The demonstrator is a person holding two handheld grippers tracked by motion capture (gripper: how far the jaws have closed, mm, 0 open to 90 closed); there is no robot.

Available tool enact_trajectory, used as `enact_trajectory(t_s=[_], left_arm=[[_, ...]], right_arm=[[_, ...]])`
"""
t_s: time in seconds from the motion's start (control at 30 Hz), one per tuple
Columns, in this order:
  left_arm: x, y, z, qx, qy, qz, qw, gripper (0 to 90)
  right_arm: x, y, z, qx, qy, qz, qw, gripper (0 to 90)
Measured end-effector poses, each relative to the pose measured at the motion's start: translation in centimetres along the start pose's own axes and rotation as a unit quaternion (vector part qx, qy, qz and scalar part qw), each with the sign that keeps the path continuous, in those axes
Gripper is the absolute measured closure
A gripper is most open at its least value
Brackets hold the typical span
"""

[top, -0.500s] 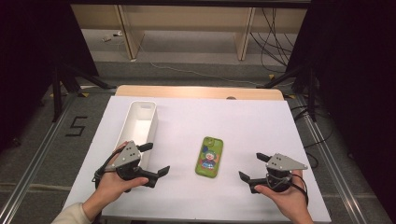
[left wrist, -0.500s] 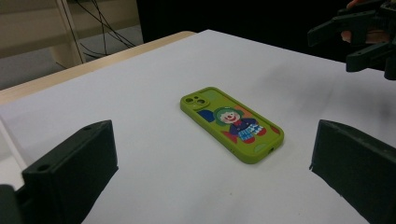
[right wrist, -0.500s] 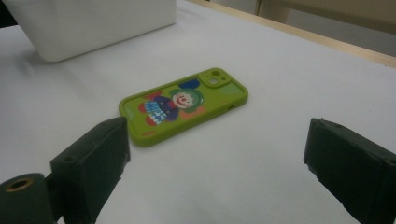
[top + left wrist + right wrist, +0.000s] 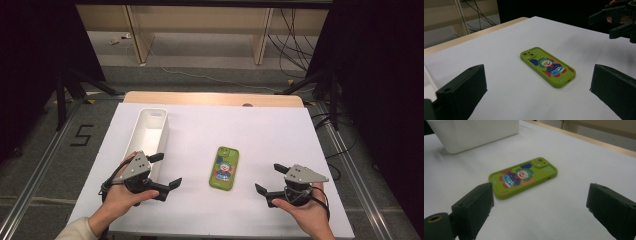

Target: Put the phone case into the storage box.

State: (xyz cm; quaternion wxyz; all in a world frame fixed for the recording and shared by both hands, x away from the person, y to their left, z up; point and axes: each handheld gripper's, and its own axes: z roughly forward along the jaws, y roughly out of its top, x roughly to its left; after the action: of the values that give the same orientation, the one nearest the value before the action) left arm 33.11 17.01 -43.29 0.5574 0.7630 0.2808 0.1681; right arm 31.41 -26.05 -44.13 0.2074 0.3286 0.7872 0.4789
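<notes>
clearly the green phone case (image 4: 224,168) lies flat, picture side up, near the middle of the white table (image 4: 280,135), between the left gripper (image 4: 165,171) and the right gripper (image 4: 270,179), well apart from the white bin (image 4: 150,131). both grippers stand spread wide, holding nothing. it looks light, thin, rubbery rather than slippery, probably a bit flexible; pinching across its long edges near the middle seems the safest hold.
</notes>
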Motion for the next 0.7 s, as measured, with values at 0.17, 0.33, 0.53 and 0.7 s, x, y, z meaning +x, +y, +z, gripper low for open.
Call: enact_trajectory(t_s=[0.17, 0.33, 0.53, 0.7], left_arm=[[0.0, 0.0, 0.0, 0.0, 0.0, 0.0, 1.0, 0.0], [0.0, 0.0, 0.1, 0.0, 0.0, 0.0, 1.0, 0.0], [-0.1, 0.0, 0.1, 0.0, 0.0, 0.001, 1.0, 0.0], [-0.1, 0.0, 0.2, 0.001, 0.0, 0.002, 1.0, 0.0]], right_arm=[[0.1, 0.1, 0.2, 0.002, 0.0, -0.001, 1.0, 8.5], [0.3, 0.2, 0.6, 0.005, 0.003, -0.002, 1.0, 8.7], [0.9, 0.7, 1.1, 0.006, 0.011, -0.011, 0.9999, 13.8], [1.6, 1.7, 2.0, 0.004, 0.024, -0.035, 0.9991, 38.2]])
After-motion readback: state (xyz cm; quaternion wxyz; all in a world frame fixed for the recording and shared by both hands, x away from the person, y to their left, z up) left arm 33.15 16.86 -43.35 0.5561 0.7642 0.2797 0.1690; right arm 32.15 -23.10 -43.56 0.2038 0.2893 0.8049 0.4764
